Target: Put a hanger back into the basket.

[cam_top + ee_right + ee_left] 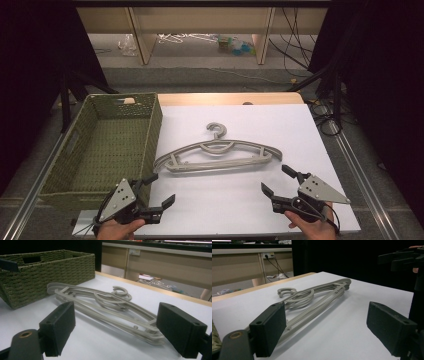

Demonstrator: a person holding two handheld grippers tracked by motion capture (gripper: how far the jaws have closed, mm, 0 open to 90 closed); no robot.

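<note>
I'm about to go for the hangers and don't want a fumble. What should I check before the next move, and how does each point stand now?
1. Left gripper open and empty: ok.
2. Right gripper open and empty: ok.
3. Hangers lie flat on the white table, clear of both grippers: ok.
4. Hangers stacked and lined up, hooks together: ok; how many there are, cannot tell.
5. Basket stands upright left of the hangers, open side up, nothing seen inside: ok.
6. Path from each gripper to the hangers free of other things: ok.
</note>
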